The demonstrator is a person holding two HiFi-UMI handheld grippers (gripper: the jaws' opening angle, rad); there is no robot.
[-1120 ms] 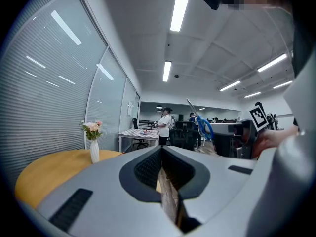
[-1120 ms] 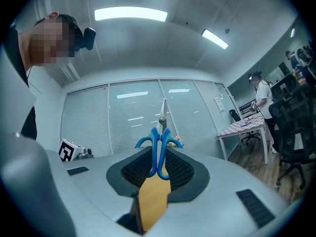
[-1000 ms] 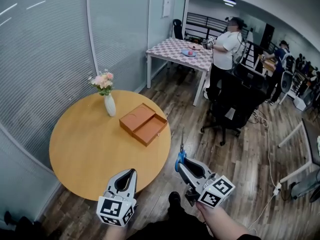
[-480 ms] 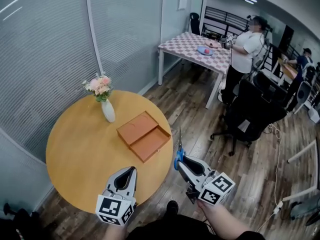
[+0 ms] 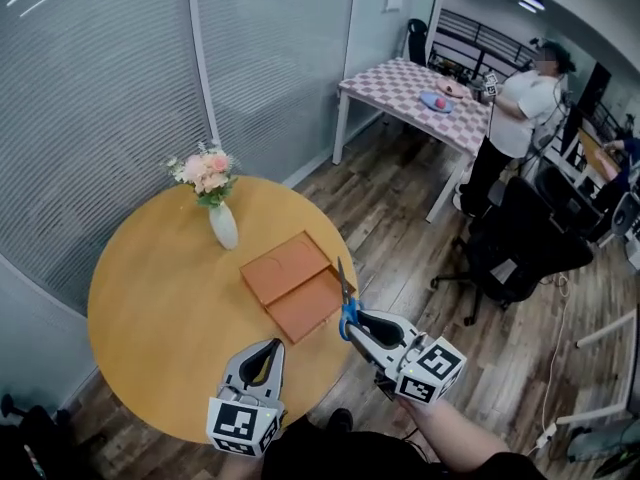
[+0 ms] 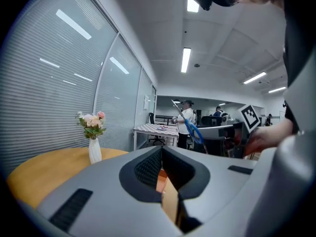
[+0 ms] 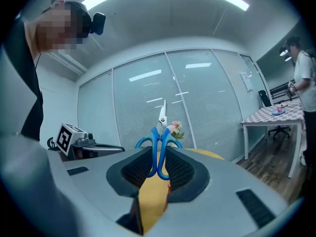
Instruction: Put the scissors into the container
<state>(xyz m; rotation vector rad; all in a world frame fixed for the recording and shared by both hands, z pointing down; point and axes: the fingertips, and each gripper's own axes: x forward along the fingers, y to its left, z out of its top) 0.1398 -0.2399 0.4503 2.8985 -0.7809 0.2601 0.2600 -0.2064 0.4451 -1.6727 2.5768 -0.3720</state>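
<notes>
change: the right gripper (image 5: 357,325) is coming in from over the floor to the table (image 5: 150,298) rim. The scissors (image 5: 346,306) tips are now overlapping the container's (image 5: 300,308) near-right corner in the head view. The left gripper (image 5: 268,350) is also moving in over the tabletop.
meaning: the approach is probably nearing its end. The scissors are not sitting in the container yet, so lowering and letting go are still pending.
right tongs: clamping the scissors by the blue handles, blades pointing up and away.
left tongs: jaws resting together, carrying nothing.
scissors: riding in the right gripper, up in the air, just beside the container. Whether they are hanging over it or just short of it is not showing clearly.
container: lying open near the table's right side, two orange halves side by side, looking empty.
edges: the container's right half is sitting close to the table rim, so a sloppy drop is risking a fall to the floor.
open room: the vase (image 5: 223,226) is standing well apart at back-left, and bare tabletop is lying to the left. Nothing is blocking the way down. A chair (image 5: 520,253) and a person (image 5: 515,118) are staying well apart behind.
</notes>
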